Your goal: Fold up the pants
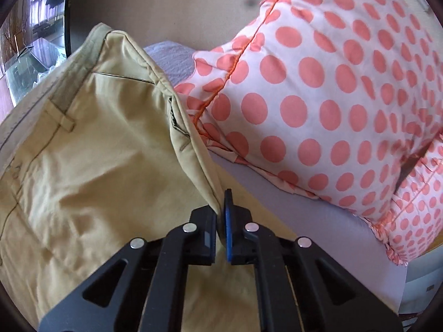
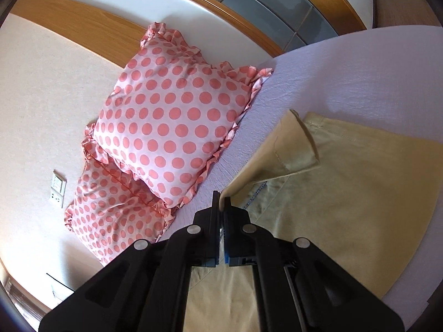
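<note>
Left wrist view: the left gripper [image 1: 221, 215], at lower centre, is clamped on a raised edge of the pants [image 1: 91, 149], which fill the left half of the frame. A dotted pillow [image 1: 318, 96] occupies the upper right.

Right wrist view: the right gripper [image 2: 220, 210] pinches a lifted pants [image 2: 346, 191] edge at centre. The rest lies flat on the bed [image 2: 360, 77], lower right. Two pillows [image 2: 171, 121] sit at left.

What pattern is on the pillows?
Coral-pink polka dots on white; the pillows show best in the right wrist view.
</note>
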{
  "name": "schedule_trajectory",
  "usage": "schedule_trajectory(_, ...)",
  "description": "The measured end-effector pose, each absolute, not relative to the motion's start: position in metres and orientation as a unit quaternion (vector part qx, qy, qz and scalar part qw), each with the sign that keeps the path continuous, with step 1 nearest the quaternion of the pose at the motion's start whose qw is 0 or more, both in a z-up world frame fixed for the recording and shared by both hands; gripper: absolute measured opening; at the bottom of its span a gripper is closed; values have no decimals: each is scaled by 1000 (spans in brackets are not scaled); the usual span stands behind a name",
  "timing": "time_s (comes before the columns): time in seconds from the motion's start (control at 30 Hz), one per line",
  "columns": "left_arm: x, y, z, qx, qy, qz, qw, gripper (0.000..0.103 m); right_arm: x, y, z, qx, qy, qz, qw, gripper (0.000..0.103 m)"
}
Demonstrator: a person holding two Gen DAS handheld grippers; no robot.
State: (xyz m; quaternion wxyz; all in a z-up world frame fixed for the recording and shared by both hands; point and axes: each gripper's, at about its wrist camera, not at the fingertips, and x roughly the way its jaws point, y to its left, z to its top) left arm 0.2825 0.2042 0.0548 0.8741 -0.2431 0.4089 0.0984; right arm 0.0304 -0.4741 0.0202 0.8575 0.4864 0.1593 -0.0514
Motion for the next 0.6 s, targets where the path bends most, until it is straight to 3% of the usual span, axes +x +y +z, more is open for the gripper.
schedule_trajectory(0.17, 149, 207, 75, -232, 353, 66, 904, 4, 2, -488, 26, 483, 146, -69, 860, 2)
schedule_trajectory(0.33, 41, 210, 38, -267, 368, 67, 888, 4, -21, -492, 11, 482, 161, -94, 856, 2)
schedule_trajectory(0.6, -13, 200, 19, -280, 364, 67, 885, 3, -40, -497, -14, 503, 175, -117, 839, 2)
